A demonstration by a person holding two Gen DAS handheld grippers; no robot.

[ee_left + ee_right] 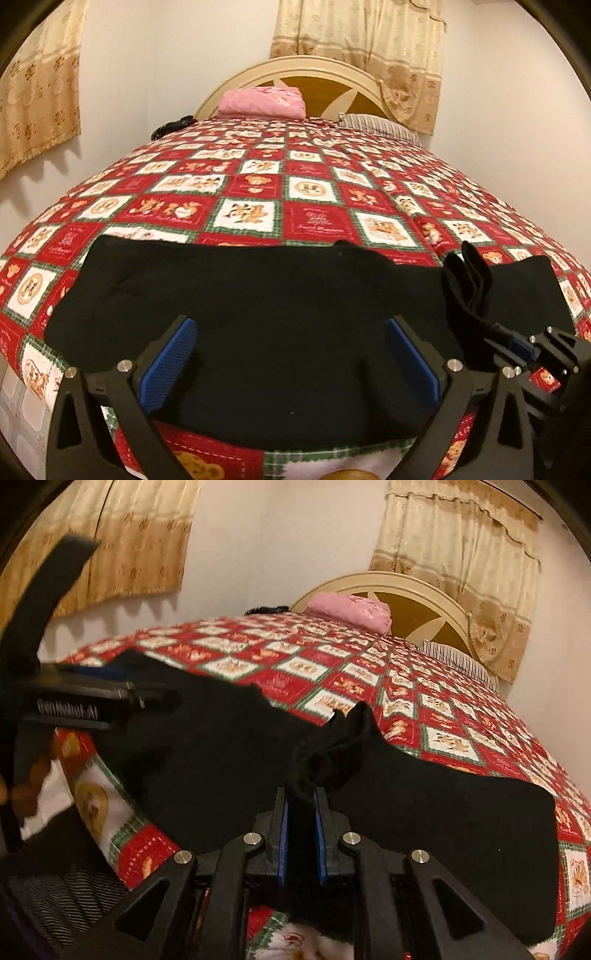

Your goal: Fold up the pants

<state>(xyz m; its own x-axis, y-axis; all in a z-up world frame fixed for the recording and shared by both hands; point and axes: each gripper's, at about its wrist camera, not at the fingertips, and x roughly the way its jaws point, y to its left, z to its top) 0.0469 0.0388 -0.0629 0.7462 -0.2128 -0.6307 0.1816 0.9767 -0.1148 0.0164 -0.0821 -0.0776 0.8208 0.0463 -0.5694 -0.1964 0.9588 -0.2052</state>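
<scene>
Pinching pants (424,812), right gripper (302,834)

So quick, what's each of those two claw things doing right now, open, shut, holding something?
Left gripper: open, hovering over the black pants, gripping nothing.
Right gripper: shut on a bunched fold of the black pants.
</scene>
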